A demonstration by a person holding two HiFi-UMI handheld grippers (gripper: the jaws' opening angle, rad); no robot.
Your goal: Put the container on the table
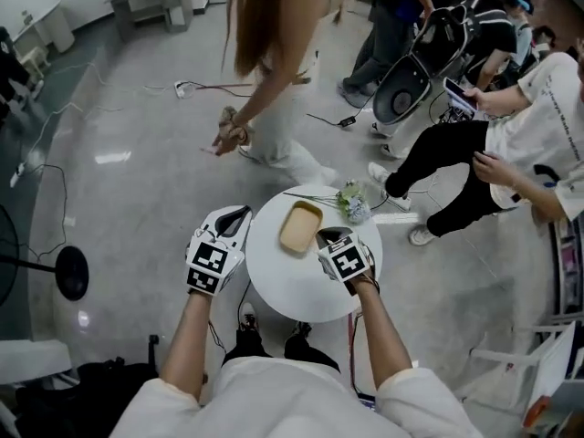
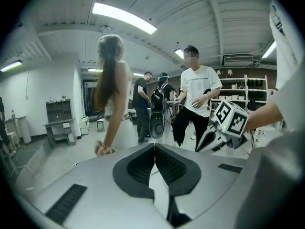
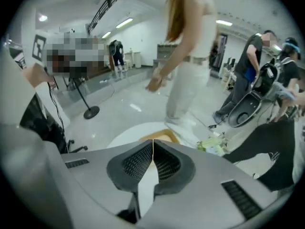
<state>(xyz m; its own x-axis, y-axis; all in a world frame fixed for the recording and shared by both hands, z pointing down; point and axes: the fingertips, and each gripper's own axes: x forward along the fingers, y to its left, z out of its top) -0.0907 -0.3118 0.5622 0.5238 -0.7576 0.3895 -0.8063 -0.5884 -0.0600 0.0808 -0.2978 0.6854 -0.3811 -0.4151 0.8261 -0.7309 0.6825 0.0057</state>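
Container sits on round table

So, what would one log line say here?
container: on table | left gripper: shut, empty | right gripper: shut, empty, beside container

Cool, even indoor light falls from long ceiling strips, which burn out to plain white in the left gripper view. The polished floor carries soft patches of glare, and shadows around the white table are faint and diffuse. The head view is rather dim and bluish. Both gripper views bow strongly outward and darken to black corners, with distant figures slightly soft.
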